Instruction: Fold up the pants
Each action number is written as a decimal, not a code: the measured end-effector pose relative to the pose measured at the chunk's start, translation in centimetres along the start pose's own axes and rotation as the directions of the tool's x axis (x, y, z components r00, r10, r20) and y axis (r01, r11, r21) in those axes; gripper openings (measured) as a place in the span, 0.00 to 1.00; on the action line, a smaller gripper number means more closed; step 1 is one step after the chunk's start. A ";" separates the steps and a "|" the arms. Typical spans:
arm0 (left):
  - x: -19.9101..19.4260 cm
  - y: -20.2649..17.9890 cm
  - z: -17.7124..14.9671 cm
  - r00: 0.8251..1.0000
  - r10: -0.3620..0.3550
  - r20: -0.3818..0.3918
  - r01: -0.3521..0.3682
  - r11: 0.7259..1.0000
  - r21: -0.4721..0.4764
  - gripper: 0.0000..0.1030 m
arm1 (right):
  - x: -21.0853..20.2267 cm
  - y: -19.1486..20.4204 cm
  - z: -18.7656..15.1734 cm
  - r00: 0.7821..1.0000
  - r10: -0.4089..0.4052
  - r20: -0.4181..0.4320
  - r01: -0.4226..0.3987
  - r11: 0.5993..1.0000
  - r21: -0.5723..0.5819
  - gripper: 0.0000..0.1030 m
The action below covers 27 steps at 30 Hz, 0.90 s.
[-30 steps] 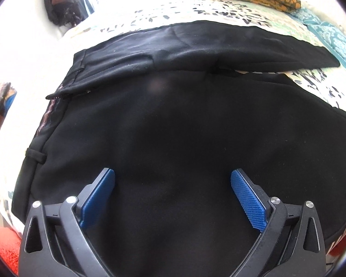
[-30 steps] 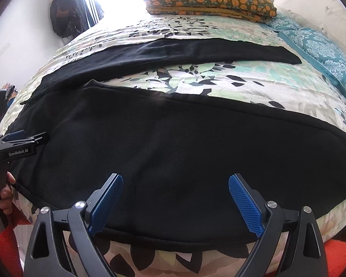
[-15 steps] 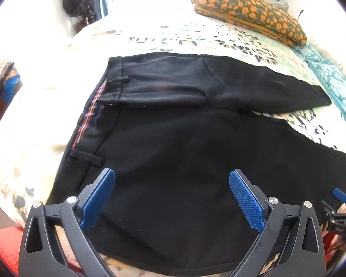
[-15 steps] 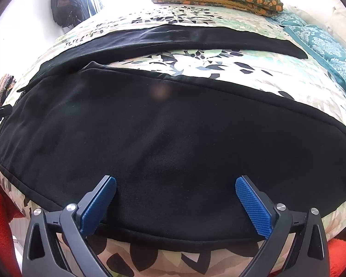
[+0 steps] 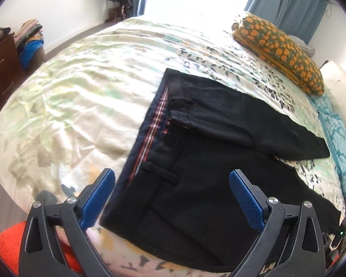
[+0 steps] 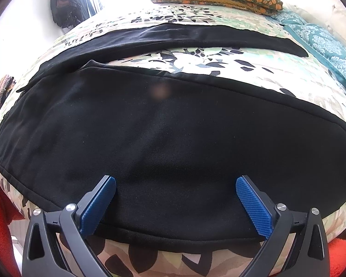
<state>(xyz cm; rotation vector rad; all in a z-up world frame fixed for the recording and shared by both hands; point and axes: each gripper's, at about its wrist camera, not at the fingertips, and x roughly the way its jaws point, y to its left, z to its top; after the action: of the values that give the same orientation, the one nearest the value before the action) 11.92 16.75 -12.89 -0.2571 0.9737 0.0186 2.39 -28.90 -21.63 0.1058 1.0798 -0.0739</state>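
1. Black pants (image 5: 196, 161): spread flat on the bed (image 5: 80, 87), waistband with its striped inner lining toward the left in the left wrist view, two legs parted and running toward the right. Near leg lies along the bed's front edge; far leg angles off toward the teal pillow (image 5: 341, 143).
2. Left tongs (image 5: 173, 196): jaws wide apart, holding nothing, poised over the waistband end of the pants; contact with the fabric cannot be told.
3. Right tongs (image 6: 176, 198): jaws wide apart, holding nothing, set over the near leg by its lower hem edge.
4. Folded orange-patterned blanket (image 5: 279, 50): at the far side of the bed, well apart from the pants.
5. Blue curtains (image 5: 288, 2): behind the bed.
6. Wooden dresser (image 5: 0, 69): at far left, clothes piled on top.
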 end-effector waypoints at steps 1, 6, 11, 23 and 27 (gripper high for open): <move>0.2 0.4 -0.1 1.000 0.006 -0.014 -0.006 1.000 0.007 0.97 | 0.0 0.0 0.0 1.000 -0.001 0.000 0.001 1.000 0.000 1.00; 2.5 1.1 -2.3 0.989 0.071 -0.132 -0.060 0.995 0.079 0.97 | 0.2 0.1 0.1 1.000 -0.005 0.002 0.005 1.000 0.002 1.00; 2.9 2.8 -4.6 0.976 0.139 -0.169 -0.136 0.990 0.029 0.97 | 0.2 0.2 0.2 1.000 -0.005 0.002 0.005 1.000 0.006 1.00; 3.0 2.5 -5.3 0.990 0.026 -0.141 -0.029 0.999 -0.017 0.89 | -0.3 -0.3 0.3 1.000 0.010 0.003 -0.010 1.000 0.027 1.00; 3.0 4.6 -5.2 0.987 0.076 -0.143 -0.088 0.993 -0.083 0.30 | -1.4 -1.0 0.2 0.999 0.024 0.029 -0.026 0.997 0.070 1.00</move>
<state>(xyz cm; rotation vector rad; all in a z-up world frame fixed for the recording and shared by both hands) 8.75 19.76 -19.11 -0.3037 1.1239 0.1211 1.81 -29.86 -20.37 0.1810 1.0473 -0.0903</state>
